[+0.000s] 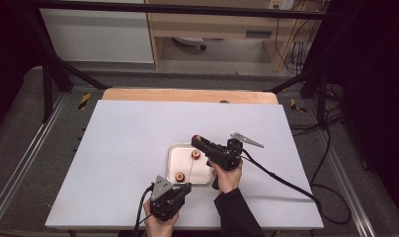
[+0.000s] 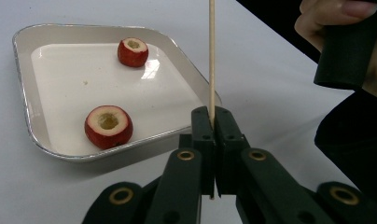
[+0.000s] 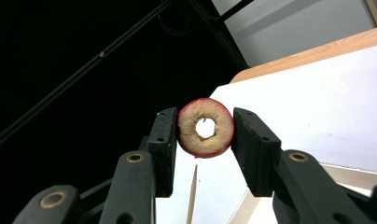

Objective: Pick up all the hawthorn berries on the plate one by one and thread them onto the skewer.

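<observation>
At the bottom of the high view, nearest to the camera, the left gripper (image 1: pixel 180 189) sits in the person's left hand (image 1: pixel 160 223), just below the tray (image 1: pixel 174 170). Its jaws are pressed together on a thin wooden skewer (image 2: pixel 211 60), which in the left gripper view rises straight from between the pads to the top edge of the frame. In the high view the skewer (image 1: pixel 191 170) is a fine pale line going up across the tray toward the right gripper.

The right gripper (image 1: pixel 196 140) is in the centre of the high view, held by the right hand (image 1: pixel 227 177) above the upper right part of the tray. Its jaws are clamped on a red fruit ring (image 3: pixel 205 128), one pad on each side. In the right gripper view this ring is at the centre of the frame, with its pale cut face and the round hole turned to the camera, and the pointed tip of the skewer (image 3: pixel 192 193) is below it, not touching it.

The tray is a shallow metal one with a white inside, lying on the white table (image 1: pixel 128 138). Two more cored red fruit pieces are in it: one (image 2: pixel 108 126) at the lower left of the left gripper view, the other (image 2: pixel 133 51) in the upper middle, well apart.
</observation>
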{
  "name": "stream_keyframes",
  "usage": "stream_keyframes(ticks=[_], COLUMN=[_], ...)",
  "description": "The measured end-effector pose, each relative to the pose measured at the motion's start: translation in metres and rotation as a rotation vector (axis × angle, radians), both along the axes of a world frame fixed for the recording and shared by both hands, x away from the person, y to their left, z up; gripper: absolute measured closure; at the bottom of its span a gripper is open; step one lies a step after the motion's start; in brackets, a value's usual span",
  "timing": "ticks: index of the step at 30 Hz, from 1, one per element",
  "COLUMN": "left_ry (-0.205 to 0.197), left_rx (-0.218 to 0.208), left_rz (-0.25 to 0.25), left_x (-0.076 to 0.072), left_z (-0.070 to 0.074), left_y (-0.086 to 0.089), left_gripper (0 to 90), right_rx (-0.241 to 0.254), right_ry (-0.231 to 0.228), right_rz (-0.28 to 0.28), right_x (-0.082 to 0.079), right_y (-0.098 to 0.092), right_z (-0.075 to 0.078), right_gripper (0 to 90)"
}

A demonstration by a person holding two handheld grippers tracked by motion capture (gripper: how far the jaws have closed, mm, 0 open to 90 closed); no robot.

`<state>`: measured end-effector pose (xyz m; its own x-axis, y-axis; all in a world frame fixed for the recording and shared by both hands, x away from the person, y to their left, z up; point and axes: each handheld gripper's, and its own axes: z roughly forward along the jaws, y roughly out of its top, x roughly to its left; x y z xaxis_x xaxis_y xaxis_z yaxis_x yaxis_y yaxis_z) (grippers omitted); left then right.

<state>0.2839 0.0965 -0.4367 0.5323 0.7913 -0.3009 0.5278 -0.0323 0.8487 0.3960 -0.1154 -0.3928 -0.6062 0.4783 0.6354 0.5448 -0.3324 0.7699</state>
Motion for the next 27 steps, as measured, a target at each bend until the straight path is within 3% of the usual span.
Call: stream_keyframes(ticks=[16, 23, 27], left_ry=[0.021, 0.069, 0.094], left_rx=[-0.002, -0.011, -0.004], left_rz=[0.003, -0.011, -0.009], left_x=[0.0027, 0.0037, 0.0043], left_z=[0.0007, -0.0006, -0.0009], left_y=[0.0008, -0.0011, -0.0018], left_gripper=[88.4, 88.4, 88.4], right_rx=[-0.046, -0.137, -0.164], right_ry=[-0.027, -0.099, -0.135], right_rz=[0.033, 0.055, 0.058], right_x=[-0.0007, -0.002, -0.0026], right_y=[0.0003, -0.0024, -0.0024], right_z=[-0.0024, -0.0022, -0.0035], right_gripper=[61.9, 61.9, 61.9])
